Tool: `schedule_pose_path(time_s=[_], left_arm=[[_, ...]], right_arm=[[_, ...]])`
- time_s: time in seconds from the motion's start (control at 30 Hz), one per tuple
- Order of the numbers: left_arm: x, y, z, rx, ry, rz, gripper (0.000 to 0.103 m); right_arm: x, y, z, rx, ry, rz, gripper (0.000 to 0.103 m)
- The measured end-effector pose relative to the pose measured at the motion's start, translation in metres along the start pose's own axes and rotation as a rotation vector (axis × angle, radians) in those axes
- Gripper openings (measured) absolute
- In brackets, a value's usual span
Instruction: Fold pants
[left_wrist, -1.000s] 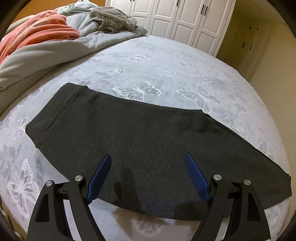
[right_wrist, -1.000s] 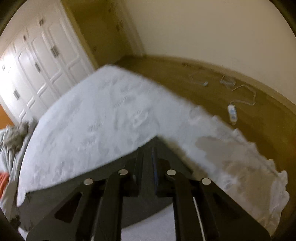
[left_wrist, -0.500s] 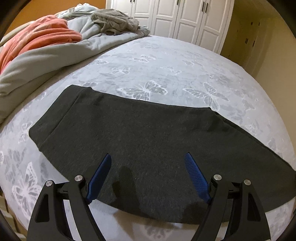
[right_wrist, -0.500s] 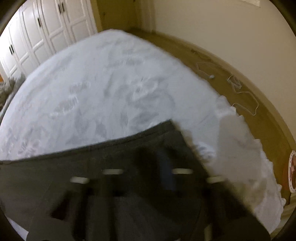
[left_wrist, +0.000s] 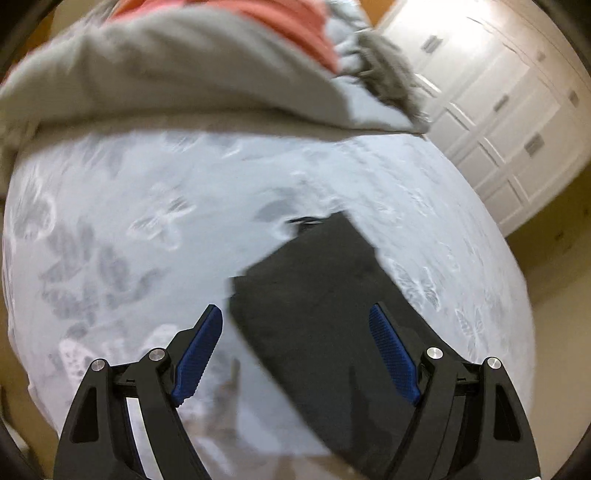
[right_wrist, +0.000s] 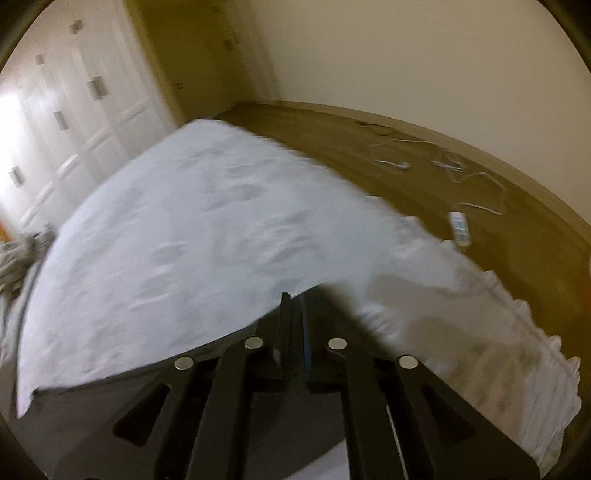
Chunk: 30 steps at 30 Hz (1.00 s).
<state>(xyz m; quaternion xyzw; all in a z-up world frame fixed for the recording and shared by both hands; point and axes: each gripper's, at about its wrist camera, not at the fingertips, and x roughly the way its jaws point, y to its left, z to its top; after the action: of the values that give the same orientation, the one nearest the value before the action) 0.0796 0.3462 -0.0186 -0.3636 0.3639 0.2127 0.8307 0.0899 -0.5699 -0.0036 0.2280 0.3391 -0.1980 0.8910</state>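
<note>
Dark pants (left_wrist: 325, 295) lie on the butterfly-print bed (left_wrist: 147, 221); left gripper (left_wrist: 295, 343) fingers apart above them, right gripper (right_wrist: 295, 314) fingers together, apparently pinching the pants' edge.

Motion blur smears both views; the pants (left_wrist: 317, 302) run off the bottom edge.

Pants (left_wrist: 325, 295) on bed (left_wrist: 147, 206), bedding pile (left_wrist: 166, 74) behind (seemingly), wardrobe (left_wrist: 509, 110) right
</note>
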Motion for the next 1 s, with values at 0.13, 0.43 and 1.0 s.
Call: schedule_pose_path(time_s=[0.13, 0.43, 1.0], left_arm=[[0.029, 0.022, 0.004, -0.077, 0.168, -0.070, 0.067], [0.023, -0.010, 0.009, 0.129, 0.121, -0.075, 0.018], [-0.030, -0.119, -0.086, 0.679, -0.184, 0.090, 0.059]], right_arm=[[-0.032, 0.071, -0.019, -0.171, -0.017, 0.005, 0.069], [-0.065, 0.263, -0.101, -0.473, 0.012, 0.368, 0.068], [0.054, 0.554, -0.239, -0.964, 0.231, 0.403, 0.002]])
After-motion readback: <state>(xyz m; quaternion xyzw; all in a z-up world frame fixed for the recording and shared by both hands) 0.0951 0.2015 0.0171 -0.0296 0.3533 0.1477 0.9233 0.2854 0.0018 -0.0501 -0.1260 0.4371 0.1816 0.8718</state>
